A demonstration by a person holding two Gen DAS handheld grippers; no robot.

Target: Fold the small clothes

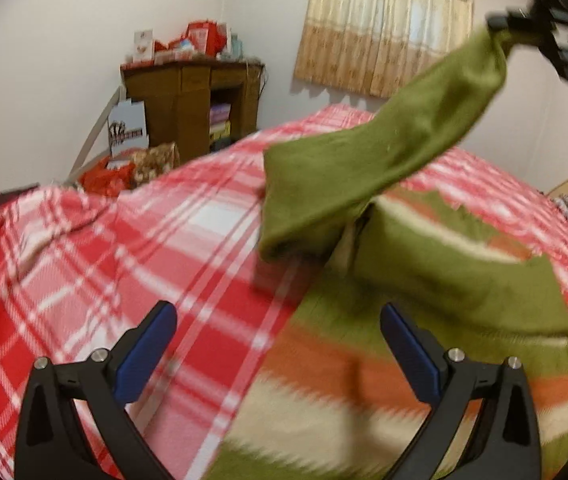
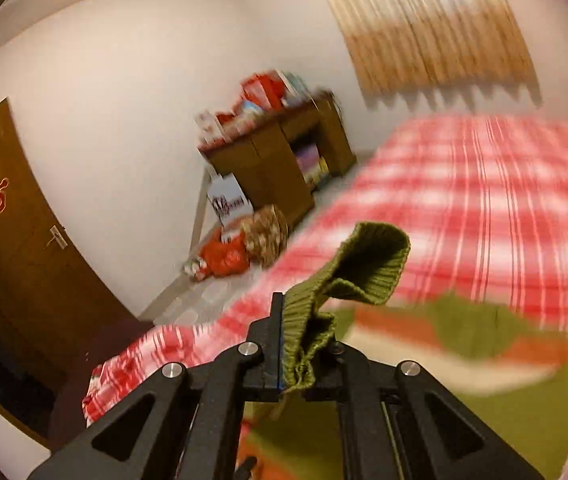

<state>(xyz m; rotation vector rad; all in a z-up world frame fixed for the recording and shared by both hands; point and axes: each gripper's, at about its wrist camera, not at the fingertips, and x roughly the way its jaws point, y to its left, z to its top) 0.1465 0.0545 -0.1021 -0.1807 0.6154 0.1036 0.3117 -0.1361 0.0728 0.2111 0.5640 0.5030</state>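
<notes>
A small green knit sweater (image 1: 423,272) with cream and orange zigzag bands lies on a red plaid bed cover (image 1: 104,248). My left gripper (image 1: 278,320) is open and empty, low over the sweater's left edge. My right gripper (image 2: 303,320) is shut on the ribbed cuff of the green sleeve (image 2: 367,264). In the left wrist view the right gripper (image 1: 499,26) holds that sleeve (image 1: 383,152) raised up and to the right, above the sweater body. The sweater body also shows blurred in the right wrist view (image 2: 463,332).
A brown wooden cabinet (image 1: 196,104) with red boxes on top stands in the far corner. Red bags (image 1: 108,178) lie on the floor beside the bed. A beige curtain (image 1: 383,24) hangs on the back wall. A brown door (image 2: 8,248) is at the left.
</notes>
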